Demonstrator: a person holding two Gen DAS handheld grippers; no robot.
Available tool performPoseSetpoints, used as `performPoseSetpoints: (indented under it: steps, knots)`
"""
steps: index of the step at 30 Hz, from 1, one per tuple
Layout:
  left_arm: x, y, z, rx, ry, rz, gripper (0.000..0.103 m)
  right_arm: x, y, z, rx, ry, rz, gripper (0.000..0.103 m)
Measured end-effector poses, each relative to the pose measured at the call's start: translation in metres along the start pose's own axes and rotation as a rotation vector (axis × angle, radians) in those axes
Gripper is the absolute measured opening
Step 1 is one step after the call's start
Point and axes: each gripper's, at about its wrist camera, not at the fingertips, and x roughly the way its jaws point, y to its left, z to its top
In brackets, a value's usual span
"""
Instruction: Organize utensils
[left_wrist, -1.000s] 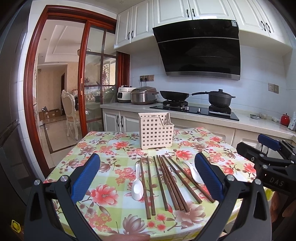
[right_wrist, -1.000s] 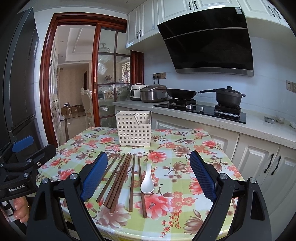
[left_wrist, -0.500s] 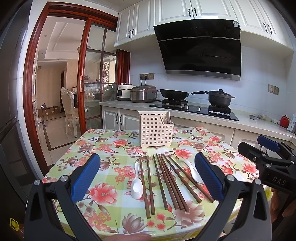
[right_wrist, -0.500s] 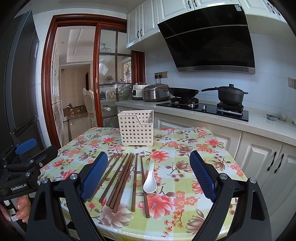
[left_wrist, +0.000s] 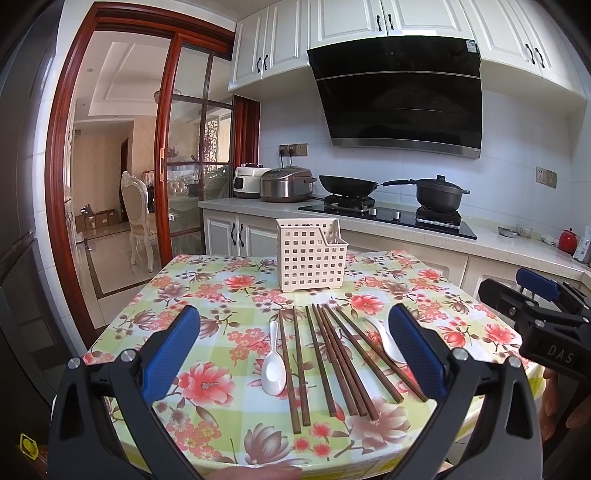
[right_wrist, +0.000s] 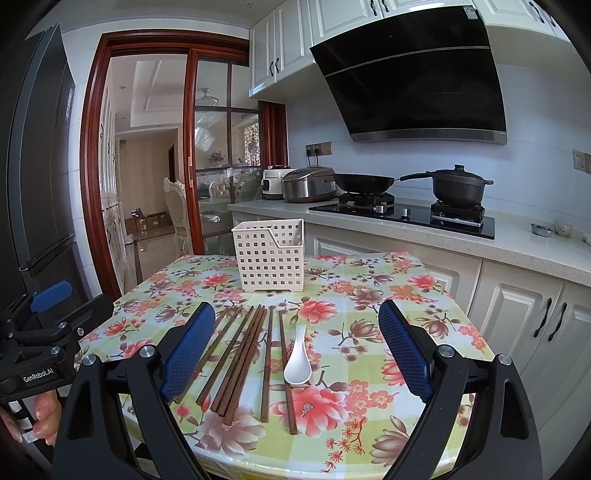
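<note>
Several brown chopsticks (left_wrist: 332, 358) lie side by side on the floral tablecloth (left_wrist: 207, 295), with a white spoon (left_wrist: 273, 369) at their left and a second white spoon (left_wrist: 388, 339) at their right. A cream perforated holder (left_wrist: 310, 254) stands upright behind them. My left gripper (left_wrist: 295, 354) is open and empty, held above the near table edge. In the right wrist view the chopsticks (right_wrist: 243, 350), one spoon (right_wrist: 298, 363) and the holder (right_wrist: 269, 254) show; my right gripper (right_wrist: 295, 350) is open and empty.
A kitchen counter (left_wrist: 491, 243) with stove, wok (left_wrist: 347, 184), pot (left_wrist: 439, 192) and rice cookers (left_wrist: 284, 182) runs behind the table. A doorway (left_wrist: 110, 206) opens at the left. The right gripper's body (left_wrist: 539, 321) shows at the right of the left wrist view.
Both grippers have shifted slightly, so the table sits a little differently in view. Nothing on the table has moved.
</note>
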Motion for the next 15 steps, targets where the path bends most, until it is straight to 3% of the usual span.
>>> performPoseSetpoints:
  steps: [15]
  knots:
    - [0.0050,0.0023,-0.0023,-0.006,0.031,-0.002,0.099,0.0070,-0.0043,-0.0057,0.018,0.025,-0.001,0.085]
